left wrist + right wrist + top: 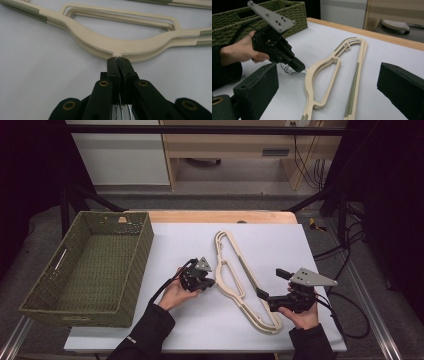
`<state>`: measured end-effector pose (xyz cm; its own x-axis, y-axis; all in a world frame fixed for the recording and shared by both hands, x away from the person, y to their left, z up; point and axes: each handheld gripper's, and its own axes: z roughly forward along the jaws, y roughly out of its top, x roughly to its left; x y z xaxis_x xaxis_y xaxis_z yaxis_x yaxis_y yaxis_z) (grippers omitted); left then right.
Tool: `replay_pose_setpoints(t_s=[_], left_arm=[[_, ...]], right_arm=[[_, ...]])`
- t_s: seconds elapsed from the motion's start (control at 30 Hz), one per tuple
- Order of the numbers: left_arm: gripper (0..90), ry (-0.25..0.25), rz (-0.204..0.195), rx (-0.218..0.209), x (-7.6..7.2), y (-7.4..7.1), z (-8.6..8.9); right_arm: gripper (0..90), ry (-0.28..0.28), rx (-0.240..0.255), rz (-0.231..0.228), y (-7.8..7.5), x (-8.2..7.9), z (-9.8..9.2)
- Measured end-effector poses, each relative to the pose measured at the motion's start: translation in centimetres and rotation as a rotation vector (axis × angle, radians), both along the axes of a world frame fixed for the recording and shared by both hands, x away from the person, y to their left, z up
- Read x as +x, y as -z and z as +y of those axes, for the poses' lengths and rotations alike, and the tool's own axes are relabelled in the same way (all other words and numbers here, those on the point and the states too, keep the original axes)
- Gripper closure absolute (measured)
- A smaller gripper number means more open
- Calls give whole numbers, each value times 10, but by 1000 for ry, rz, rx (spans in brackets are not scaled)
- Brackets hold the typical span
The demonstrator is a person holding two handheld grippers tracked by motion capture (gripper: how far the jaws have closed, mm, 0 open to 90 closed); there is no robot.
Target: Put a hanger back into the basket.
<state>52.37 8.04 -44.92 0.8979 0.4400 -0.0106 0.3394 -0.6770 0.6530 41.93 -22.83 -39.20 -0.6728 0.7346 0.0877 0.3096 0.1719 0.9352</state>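
Light, stiff, slick hangers [243, 280], best taken by wire hooks [291, 70]: left gripper [206, 282] jaws clamped there, right gripper [270, 285] jaws wide.

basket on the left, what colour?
Olive green woven basket, seen best in the high view.
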Motion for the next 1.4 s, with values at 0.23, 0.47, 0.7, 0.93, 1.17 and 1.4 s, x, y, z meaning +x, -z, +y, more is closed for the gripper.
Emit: replay_pose_setpoints(t_s=[0.23,0.47,0.7,0.93,1.17,1.4], left_arm=[[885,-29,1,33,-9,-13,-4],[886,-58,14,69,-18,-27,-9],[885,-67,37,82,-26,-36,-13],[885,-77,33,86,-32,-43,-16],[884,-94,33,77,-33,-45,-16],[884,-83,26,74,-35,-45,-18]], right_arm=[[65,-31,-36,26,12,7,24],[98,-58,-104,42,21,17,53],[185,-61,-202,71,31,28,78],[275,-94,-271,105,45,31,92],[396,-127,-328,124,54,31,100],[569,-133,-411,107,64,30,110]])
